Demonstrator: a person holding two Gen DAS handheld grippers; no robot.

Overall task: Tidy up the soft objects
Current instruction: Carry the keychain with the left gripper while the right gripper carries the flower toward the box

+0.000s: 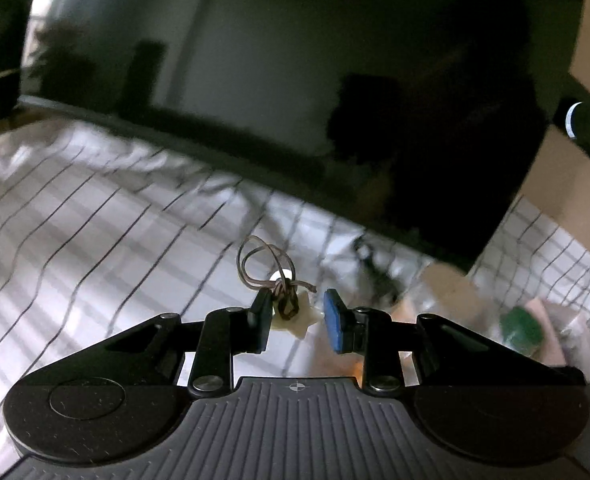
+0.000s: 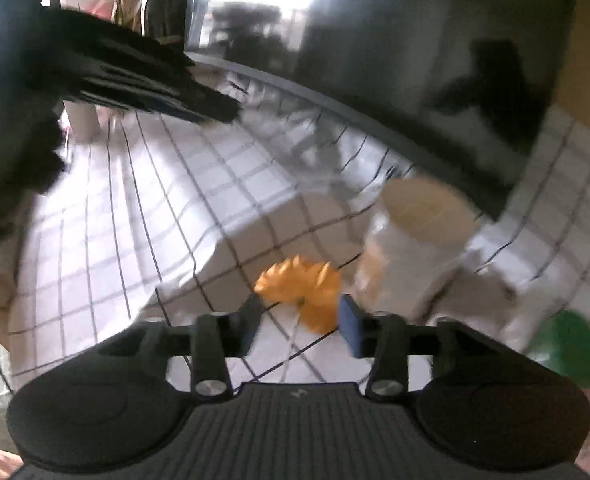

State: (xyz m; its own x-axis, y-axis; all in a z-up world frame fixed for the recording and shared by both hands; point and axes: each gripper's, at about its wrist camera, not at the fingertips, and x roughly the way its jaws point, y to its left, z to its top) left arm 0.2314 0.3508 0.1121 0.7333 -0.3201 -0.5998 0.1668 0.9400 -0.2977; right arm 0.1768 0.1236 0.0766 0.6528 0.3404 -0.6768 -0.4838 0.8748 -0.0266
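Note:
In the left wrist view my left gripper [image 1: 297,314] is open. A cream star-shaped charm [image 1: 300,319] with a brown knotted cord [image 1: 263,265] hangs against its left finger, between the jaws, above the checked cloth. In the right wrist view my right gripper [image 2: 301,322] is open, with a blurred orange flower [image 2: 307,288] lying on the cloth between and just beyond its fingertips. The left gripper's dark body [image 2: 107,76] shows at the upper left of that view.
A white cloth with black grid lines [image 1: 95,220] covers the table. A large dark screen [image 1: 295,60] stands at the back. A clear jar with a tan lid [image 2: 423,232] and a green soft object [image 2: 567,348] lie at the right.

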